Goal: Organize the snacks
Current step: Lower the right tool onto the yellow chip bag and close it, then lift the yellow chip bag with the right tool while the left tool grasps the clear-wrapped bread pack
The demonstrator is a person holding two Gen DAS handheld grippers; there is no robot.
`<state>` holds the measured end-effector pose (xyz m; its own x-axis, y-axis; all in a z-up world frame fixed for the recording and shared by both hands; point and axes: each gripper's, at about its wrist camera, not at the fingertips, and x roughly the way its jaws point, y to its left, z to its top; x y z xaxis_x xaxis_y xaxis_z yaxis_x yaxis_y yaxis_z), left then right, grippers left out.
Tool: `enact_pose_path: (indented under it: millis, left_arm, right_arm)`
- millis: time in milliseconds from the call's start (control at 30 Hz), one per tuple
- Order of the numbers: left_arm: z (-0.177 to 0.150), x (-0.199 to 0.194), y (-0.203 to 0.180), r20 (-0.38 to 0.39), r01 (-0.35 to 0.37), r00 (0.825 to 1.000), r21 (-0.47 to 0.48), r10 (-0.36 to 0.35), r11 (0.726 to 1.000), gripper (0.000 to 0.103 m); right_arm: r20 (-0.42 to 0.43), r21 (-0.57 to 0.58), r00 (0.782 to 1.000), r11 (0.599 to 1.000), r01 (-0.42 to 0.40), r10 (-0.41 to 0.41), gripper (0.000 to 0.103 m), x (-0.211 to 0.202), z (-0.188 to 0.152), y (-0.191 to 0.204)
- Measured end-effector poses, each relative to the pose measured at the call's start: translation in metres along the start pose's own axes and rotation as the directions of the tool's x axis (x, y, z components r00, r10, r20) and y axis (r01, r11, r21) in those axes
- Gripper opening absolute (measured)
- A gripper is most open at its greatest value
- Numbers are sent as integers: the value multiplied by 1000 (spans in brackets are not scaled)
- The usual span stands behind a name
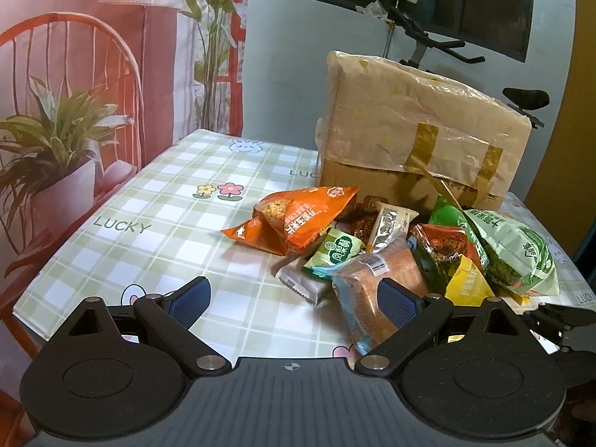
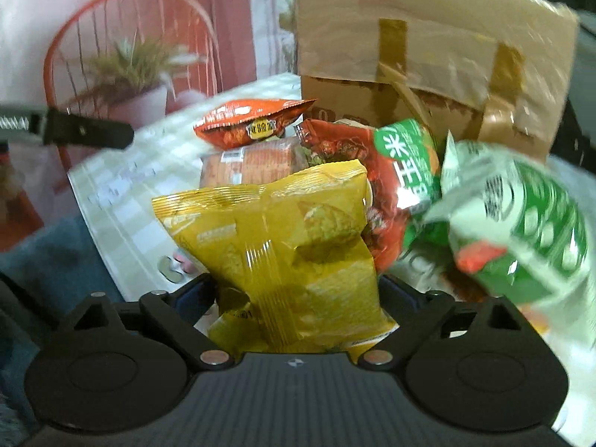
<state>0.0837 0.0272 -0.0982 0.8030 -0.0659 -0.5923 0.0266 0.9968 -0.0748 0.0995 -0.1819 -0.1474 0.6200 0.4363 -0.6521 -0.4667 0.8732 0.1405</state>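
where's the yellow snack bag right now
In the right wrist view, the yellow snack bag sits between the right gripper fingers, before the red-green packet.

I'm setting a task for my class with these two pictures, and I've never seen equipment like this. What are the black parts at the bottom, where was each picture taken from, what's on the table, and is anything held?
The black parts are handheld two-finger grippers, one per hand, each carrying a camera that looks along its fingers. One picture comes from the left gripper, which is open and empty above the checked tablecloth. The other comes from the right gripper, with a yellow snack bag between its wide-set fingers; a firm grip isn't clear. On the table lie a pile of snack packets and a taped cardboard box.
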Motion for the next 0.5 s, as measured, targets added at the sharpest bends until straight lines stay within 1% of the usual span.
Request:
enact_pose_path:
  millis: [100, 233, 333, 500]
  left_arm:
    - [0, 1, 0, -5, 1, 1000, -5, -1, 1000, 97]
    - [-1, 0, 0, 3, 0, 1000, -8, 1, 1000, 96]
    - [0, -2, 2, 9, 3, 1000, -19, -3, 1000, 96]
    - [-1, -3, 3, 16, 28, 999, -28, -28, 999, 93]
  right_arm:
    - [30, 63, 999, 998, -32, 30, 89, -10, -7, -6]
    - [91, 103, 995, 994, -42, 33, 88, -24, -5, -10]
    - [142, 118, 989, 991, -63, 46, 87, -32, -3, -11]
    - [210, 116, 977, 991, -61, 36, 87, -42, 4, -7]
